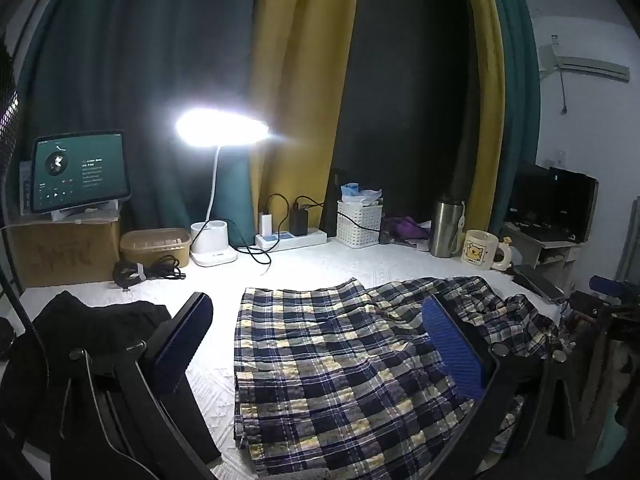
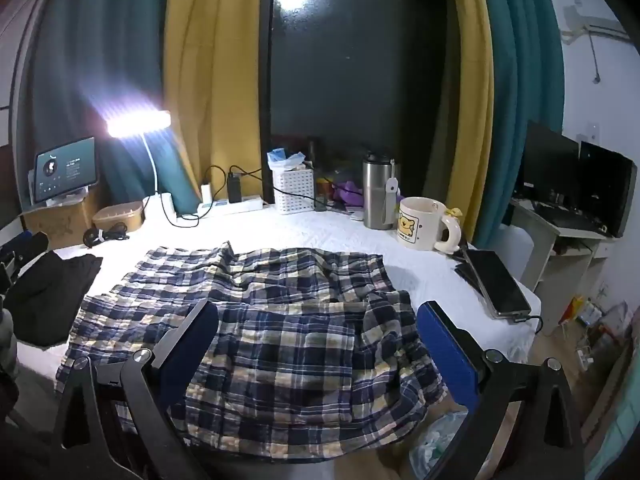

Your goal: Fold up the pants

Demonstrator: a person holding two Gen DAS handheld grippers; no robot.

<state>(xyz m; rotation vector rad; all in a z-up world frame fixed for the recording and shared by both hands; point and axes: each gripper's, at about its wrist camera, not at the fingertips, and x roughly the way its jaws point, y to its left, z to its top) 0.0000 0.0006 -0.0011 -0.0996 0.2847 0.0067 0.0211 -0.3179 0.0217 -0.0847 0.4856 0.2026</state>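
Plaid blue, white and yellow pants [image 1: 332, 364] lie spread and rumpled on the white table [image 1: 320, 268]; they also show in the right wrist view [image 2: 272, 320], with the near edge hanging over the table's front. My left gripper [image 1: 316, 320] is open and empty, held above the left part of the pants. My right gripper [image 2: 318, 324] is open and empty, held above the right part of the pants. Neither gripper holds the cloth.
A black garment [image 2: 48, 292] lies at the left. At the back stand a lit desk lamp [image 1: 222, 130], a tablet [image 1: 80, 172], a power strip [image 1: 292, 238], a white basket [image 2: 294, 190], a steel tumbler [image 2: 378, 196] and a mug [image 2: 424, 224]. A phone [image 2: 500, 284] lies at the right edge.
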